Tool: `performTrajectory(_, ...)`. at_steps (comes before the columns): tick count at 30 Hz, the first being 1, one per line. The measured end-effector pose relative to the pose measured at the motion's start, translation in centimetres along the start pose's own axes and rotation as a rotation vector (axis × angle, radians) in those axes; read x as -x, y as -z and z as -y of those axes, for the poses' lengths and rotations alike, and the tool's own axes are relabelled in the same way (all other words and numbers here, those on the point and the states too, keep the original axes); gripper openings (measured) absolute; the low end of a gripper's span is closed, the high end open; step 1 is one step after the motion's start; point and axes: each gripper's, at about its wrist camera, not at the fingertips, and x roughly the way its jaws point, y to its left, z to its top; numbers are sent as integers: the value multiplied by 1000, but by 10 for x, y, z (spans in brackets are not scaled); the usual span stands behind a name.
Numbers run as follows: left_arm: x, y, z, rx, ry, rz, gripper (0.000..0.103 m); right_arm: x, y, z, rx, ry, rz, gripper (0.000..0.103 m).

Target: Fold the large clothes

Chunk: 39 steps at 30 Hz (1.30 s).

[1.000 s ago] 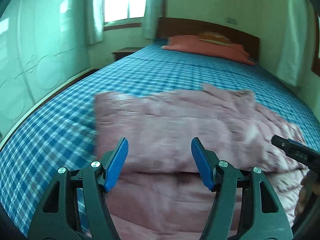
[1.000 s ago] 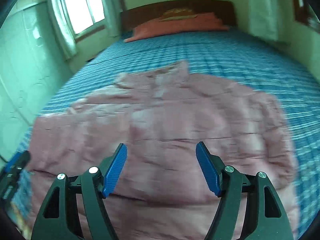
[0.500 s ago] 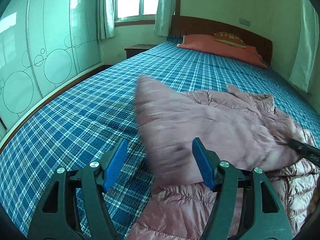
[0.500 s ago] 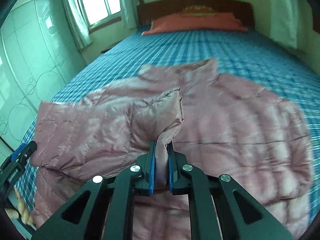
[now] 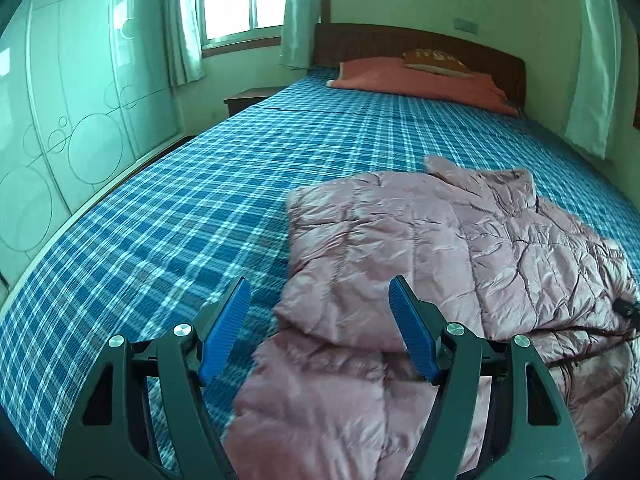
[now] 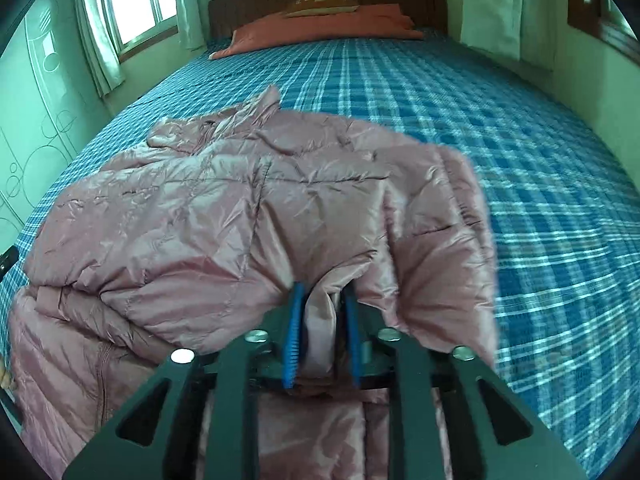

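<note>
A large pink quilted puffer jacket (image 5: 440,248) lies on the blue plaid bed, its left sleeve folded across the body. My left gripper (image 5: 320,328) is open and empty, just above the jacket's left lower edge. In the right wrist view the jacket (image 6: 208,216) fills the middle, collar at the far end. My right gripper (image 6: 322,336) is shut on a bunched fold of the jacket's right side and holds it lifted off the bed. The right gripper's tip also shows at the left wrist view's right edge (image 5: 628,308).
The bed (image 5: 200,200) has a blue plaid cover, with orange pillows (image 5: 420,80) and a wooden headboard (image 5: 400,40) at the far end. A wardrobe with glass doors (image 5: 60,120) stands to the left, a nightstand (image 5: 248,98) by the window.
My right gripper shut on the jacket's right side and has carried the fold up and leftward. The left sleeve came to rest folded over the body. My left gripper stayed open.
</note>
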Motion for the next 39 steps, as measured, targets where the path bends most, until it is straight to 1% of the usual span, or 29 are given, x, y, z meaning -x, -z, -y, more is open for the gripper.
performTrajectory(1,-4,-2,3,-7,-2,-2,71,7,-3,1,-27,9,41,47)
performTrajectory(2,-9,-5,6,-12,-4,-3,71,13,-6,-1,-50,17,71,56)
performTrajectory(3,-16,-9,11,-19,-7,-5,71,14,-8,-3,-55,18,81,58)
performTrajectory(5,-26,-14,13,-18,-10,-14,71,7,-13,-10,-39,11,74,58)
performTrajectory(8,-48,-18,17,-18,-45,-50,72,-17,-13,-21,-13,4,43,58)
performTrajectory(9,-59,-16,18,-25,-64,-81,72,-34,-10,-23,-5,21,-2,58)
performTrajectory(10,-68,-13,19,-32,-69,-117,72,-49,-5,-23,-5,17,-47,58)
performTrajectory(12,-85,-5,20,-38,-50,-192,73,-50,-4,-25,3,25,-40,59)
performTrajectory(14,-83,-7,18,-28,-48,-193,73,-43,-12,-27,0,33,-53,59)
performTrajectory(16,-73,-14,19,-35,-65,-174,73,-31,-20,-29,-16,24,-15,59)
performTrajectory(19,-54,-27,20,2,-49,-70,73,-24,-33,-36,-30,0,41,59)
performTrajectory(20,-51,-30,23,10,-39,-46,73,-27,-38,-40,-31,-8,45,59)
performTrajectory(21,-53,-33,28,11,-28,-39,73,-33,-41,-47,-24,-14,41,59)
performTrajectory(22,-57,-33,33,5,-25,-44,73,-39,-43,-53,-13,-14,31,59)
performTrajectory(24,-72,-30,44,-21,-28,-83,73,-55,-41,-65,19,-2,7,59)
performTrajectory(26,-91,-23,53,-64,-43,-146,74,-75,-32,-72,48,18,-39,61)
performTrajectory(27,-99,-19,55,-77,-42,-168,74,-77,-31,-73,52,20,-31,61)
performTrajectory(29,-99,-21,54,-62,-42,-167,74,-75,-34,-71,46,15,-32,61)
performTrajectory(31,-90,-26,51,-45,-48,-154,74,-61,-36,-67,41,22,-22,61)
performTrajectory(32,-82,-27,50,-36,-36,-136,74,-53,-34,-67,39,26,-7,61)
performTrajectory(34,-64,-27,49,-18,11,-88,74,-33,-26,-66,46,41,41,61)
performTrajectory(35,-59,-26,51,-15,27,-81,74,-27,-20,-67,57,52,52,61)
performTrajectory(37,-58,-19,57,-13,70,-97,74,-30,-11,-66,78,76,45,61)
performTrajectory(38,-62,-15,60,-16,76,-119,74,-37,-4,-66,89,84,27,61)
performTrajectory(39,-71,-7,64,-21,67,-149,75,-42,-2,-62,82,76,24,62)
